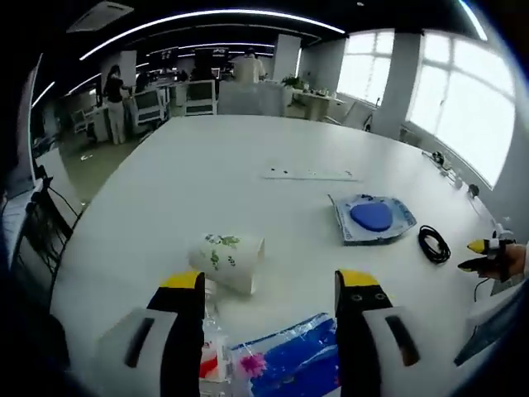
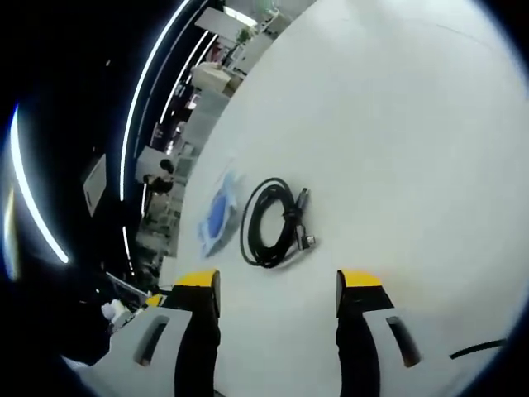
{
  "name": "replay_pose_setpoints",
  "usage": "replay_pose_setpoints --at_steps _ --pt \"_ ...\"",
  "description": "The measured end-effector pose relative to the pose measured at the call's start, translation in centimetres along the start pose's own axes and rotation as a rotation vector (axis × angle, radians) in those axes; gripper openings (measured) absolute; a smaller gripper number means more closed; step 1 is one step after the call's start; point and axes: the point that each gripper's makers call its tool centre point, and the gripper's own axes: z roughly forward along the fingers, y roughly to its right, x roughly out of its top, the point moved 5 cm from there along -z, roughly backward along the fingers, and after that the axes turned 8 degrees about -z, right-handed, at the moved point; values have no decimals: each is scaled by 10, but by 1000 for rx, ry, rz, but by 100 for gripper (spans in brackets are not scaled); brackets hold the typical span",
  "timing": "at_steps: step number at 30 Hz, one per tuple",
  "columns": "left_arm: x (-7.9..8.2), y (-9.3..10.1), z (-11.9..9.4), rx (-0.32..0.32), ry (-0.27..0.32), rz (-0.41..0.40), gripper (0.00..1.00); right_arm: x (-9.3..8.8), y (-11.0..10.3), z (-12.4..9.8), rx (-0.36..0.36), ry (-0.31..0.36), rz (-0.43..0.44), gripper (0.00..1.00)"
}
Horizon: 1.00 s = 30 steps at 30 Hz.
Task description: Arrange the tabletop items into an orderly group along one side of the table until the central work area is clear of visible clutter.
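Right claw (image 2: 278, 285) is hanging wide apart near the black cable (image 2: 271, 222); left claw (image 1: 270, 285), also released, is facing the paper cup (image 1: 227, 261). Grab the coil's thick side.

White table (image 1: 207, 174) — tipped floral cup (image 1: 226, 261), blue pouch (image 1: 374, 218), coiled black cable (image 1: 434, 244), blue packet (image 1: 289, 364)

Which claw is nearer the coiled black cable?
Right. The right claw is open just short of the coiled black cable; the left claw is by the paper cup, well away.
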Motion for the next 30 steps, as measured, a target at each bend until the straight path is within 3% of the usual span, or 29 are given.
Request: replay_pose_setpoints --at_steps 14,30 --pt "11 -27 35 -4 -91 -21 88 -6 -10 7 1 -40 -23 50" --pt "-4 -37 70 -25 -198 -37 93 -10 -14 17 -1 -67 -20 48"
